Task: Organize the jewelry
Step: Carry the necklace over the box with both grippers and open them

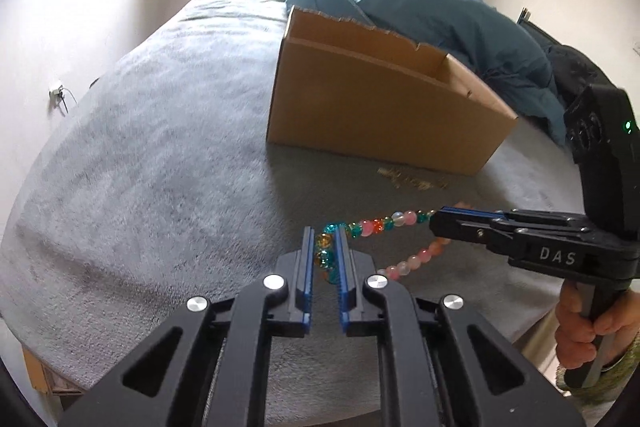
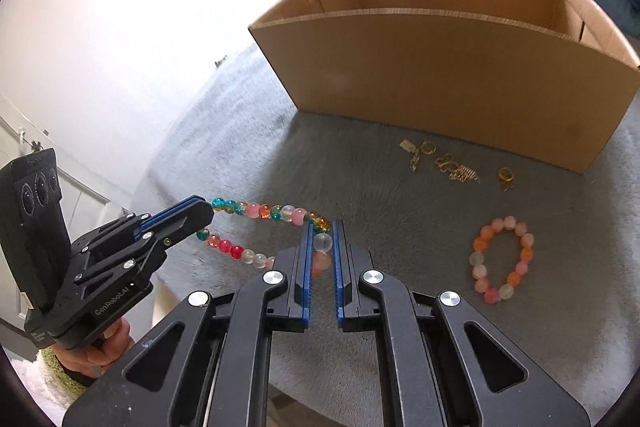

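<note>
A long necklace of teal, orange, pink and clear beads is stretched between both grippers above the grey bed. My left gripper is shut on its teal-and-orange end; it shows at the left in the right wrist view. My right gripper is shut on its clear and pink beads; it shows at the right in the left wrist view. A pink-and-orange bead bracelet lies on the bed to the right. Several small gold pieces lie before an open cardboard box.
The box stands on the grey blanket, with the gold pieces at its near side. A blue duvet is heaped behind it. White walls close in on the left and a window is at the back.
</note>
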The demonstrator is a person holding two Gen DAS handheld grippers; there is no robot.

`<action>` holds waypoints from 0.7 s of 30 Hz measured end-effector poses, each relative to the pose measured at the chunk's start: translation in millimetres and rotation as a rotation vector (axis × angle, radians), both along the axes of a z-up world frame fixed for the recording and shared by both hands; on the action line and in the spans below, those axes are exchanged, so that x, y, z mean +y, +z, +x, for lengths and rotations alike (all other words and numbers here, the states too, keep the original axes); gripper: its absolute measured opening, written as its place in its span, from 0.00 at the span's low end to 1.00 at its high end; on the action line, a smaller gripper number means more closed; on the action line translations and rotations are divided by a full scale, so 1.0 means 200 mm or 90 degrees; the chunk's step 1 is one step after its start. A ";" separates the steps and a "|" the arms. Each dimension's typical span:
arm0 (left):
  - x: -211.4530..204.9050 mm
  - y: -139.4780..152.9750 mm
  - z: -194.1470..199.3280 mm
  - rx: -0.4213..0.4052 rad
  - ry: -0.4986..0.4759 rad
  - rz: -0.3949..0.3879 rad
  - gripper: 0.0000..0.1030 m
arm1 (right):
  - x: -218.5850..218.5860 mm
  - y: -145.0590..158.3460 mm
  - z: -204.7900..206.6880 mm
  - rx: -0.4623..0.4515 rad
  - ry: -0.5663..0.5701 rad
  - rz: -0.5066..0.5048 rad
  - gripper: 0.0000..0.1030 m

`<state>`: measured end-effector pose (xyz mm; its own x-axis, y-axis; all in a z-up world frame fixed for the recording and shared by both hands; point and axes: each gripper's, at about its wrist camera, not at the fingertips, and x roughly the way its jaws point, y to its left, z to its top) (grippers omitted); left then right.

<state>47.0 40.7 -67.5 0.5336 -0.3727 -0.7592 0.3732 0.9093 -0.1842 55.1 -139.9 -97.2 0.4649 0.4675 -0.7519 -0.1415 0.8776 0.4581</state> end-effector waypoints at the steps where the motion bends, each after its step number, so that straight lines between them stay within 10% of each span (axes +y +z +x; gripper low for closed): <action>1: 0.00 0.02 0.00 -0.006 -0.002 -0.001 0.09 | -0.03 0.03 -0.02 -0.004 -0.002 0.004 0.07; 21: -0.20 0.58 0.36 -0.130 -0.048 -0.021 0.09 | -0.37 0.63 0.17 -0.119 -0.041 0.049 0.07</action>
<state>119.7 1.3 47.7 0.6453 -0.4400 -0.6245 0.4719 0.8724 -0.1271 89.6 -213.9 28.6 0.6239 0.4848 -0.6130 -0.1745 0.8510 0.4954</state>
